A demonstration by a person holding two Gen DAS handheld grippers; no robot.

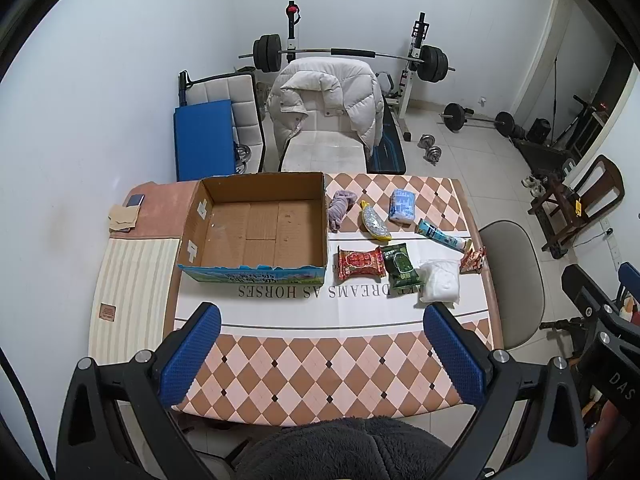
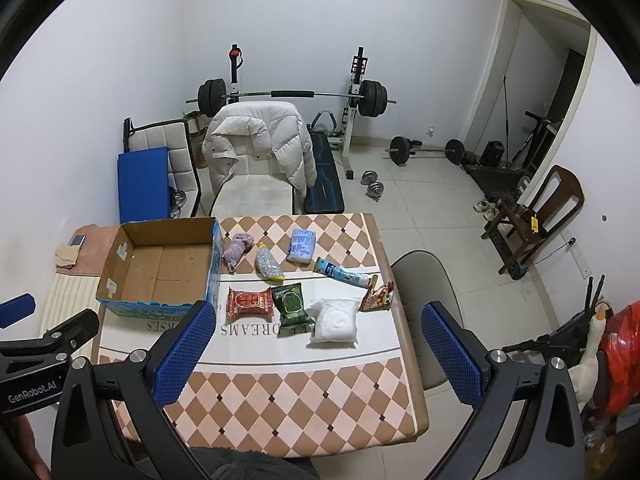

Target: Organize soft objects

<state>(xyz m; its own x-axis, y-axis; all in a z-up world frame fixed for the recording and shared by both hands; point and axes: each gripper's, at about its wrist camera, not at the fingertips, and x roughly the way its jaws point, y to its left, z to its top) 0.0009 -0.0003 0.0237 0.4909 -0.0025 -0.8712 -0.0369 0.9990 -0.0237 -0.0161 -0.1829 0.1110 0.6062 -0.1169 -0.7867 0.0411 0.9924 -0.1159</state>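
Both the left gripper point(image 1: 320, 354) and right gripper point(image 2: 316, 354) hang spread, holding nothing; a careless pinch on the white bag point(image 2: 334, 322) could slip or shove neighbouring packets.

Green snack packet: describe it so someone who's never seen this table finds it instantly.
Start at the open cardboard box on the checkered table. To its right lie two rows of soft items; in the nearer row the green snack packet lies second from the box, between the red packet and the white plastic bag. It is the only dark green item there.
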